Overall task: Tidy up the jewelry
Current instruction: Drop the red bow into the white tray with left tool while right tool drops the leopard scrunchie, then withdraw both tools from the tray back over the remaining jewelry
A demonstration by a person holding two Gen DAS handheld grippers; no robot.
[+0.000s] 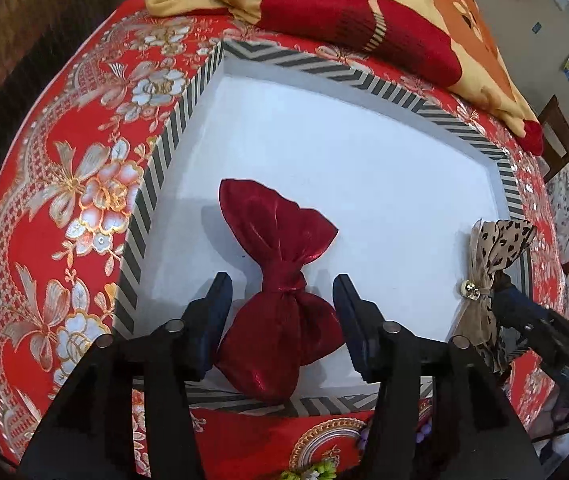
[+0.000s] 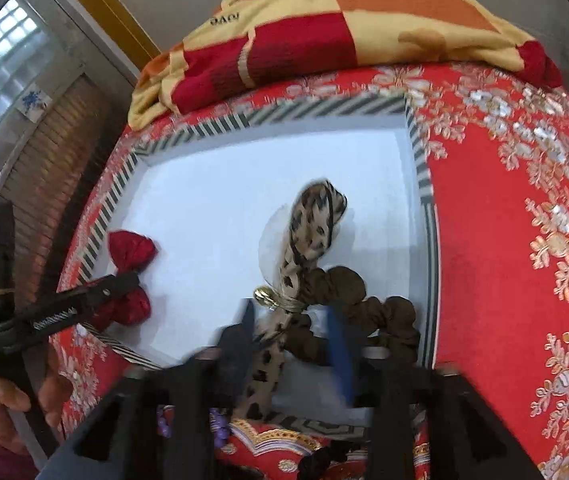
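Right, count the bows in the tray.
2. The red bow lies near the tray's left front, between the left tool's open jaws. The leopard bow is at the right front, at the right tool.

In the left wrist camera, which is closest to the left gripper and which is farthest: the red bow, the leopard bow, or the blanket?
1. Red bow: between the left gripper fingers, in the white box.
2. Leopard bow: right side, at the box's edge.
3. Blanket: far behind the box.

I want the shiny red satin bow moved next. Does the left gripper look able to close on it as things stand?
Probably yes. The left gripper is open, with its fingers either side of the shiny red satin bow in the white striped-rim tray, nothing between.
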